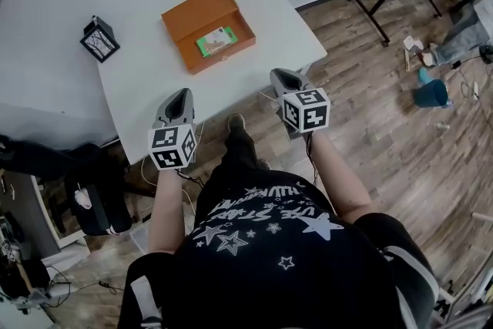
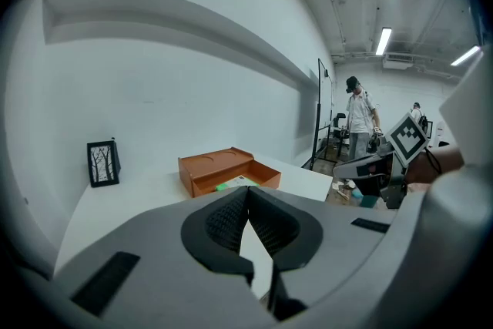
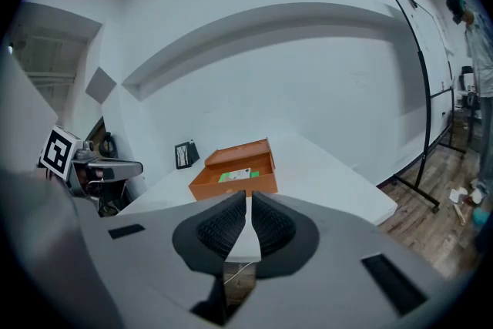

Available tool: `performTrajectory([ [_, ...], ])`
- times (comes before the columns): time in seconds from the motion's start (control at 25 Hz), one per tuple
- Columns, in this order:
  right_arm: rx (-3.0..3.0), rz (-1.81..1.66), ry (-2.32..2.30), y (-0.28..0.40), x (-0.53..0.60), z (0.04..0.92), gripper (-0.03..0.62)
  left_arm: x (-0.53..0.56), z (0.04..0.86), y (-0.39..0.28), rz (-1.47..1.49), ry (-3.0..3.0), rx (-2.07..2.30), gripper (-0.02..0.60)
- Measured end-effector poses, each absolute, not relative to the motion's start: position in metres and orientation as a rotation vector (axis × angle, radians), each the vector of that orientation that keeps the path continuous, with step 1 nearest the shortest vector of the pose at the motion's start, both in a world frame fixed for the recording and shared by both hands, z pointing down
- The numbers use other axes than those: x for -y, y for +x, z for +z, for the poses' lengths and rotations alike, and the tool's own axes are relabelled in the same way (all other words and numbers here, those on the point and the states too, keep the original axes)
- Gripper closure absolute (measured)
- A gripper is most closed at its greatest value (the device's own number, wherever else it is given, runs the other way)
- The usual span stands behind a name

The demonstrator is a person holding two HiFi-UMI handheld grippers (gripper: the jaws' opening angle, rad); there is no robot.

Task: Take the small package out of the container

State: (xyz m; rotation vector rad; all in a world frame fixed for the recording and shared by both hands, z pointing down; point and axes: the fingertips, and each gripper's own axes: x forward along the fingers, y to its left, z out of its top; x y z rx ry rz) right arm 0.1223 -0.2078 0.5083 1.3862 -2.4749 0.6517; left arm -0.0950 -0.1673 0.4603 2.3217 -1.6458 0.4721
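Note:
An open orange container lies on the white table, lid folded back. Inside its tray lies a small green and white package. Both grippers hover off the table's near edge, apart from the container. My left gripper is at the near left, jaws shut and empty. My right gripper is at the near right corner, jaws together with nothing between them. From the left gripper view the container and package sit beyond the closed left gripper. The right gripper points toward the container and package.
A small black picture frame stands on the table left of the container. A black stand's legs and a blue bucket are on the wooden floor at right. A person stands far off in the room.

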Motion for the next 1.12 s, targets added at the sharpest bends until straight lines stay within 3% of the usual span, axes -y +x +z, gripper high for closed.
performTrajectory([
  [0.76, 2.398, 0.657, 1.42, 0.107, 0.366, 0.514, 0.539, 0.341, 0.499, -0.08, 0.747, 2.414, 1.346, 0.554],
  [1.04, 2.351, 0.676, 1.433, 0.108, 0.408, 0.519, 0.54, 0.377, 0.53, -0.07, 0.973, 2.441, 1.146, 0.338],
  [1.12, 2.338, 0.684, 1.443, 0.11, 0.416, 0.521, 0.539, 0.384, 0.539, -0.067, 1.051, 2.462, 1.103, 0.318],
])
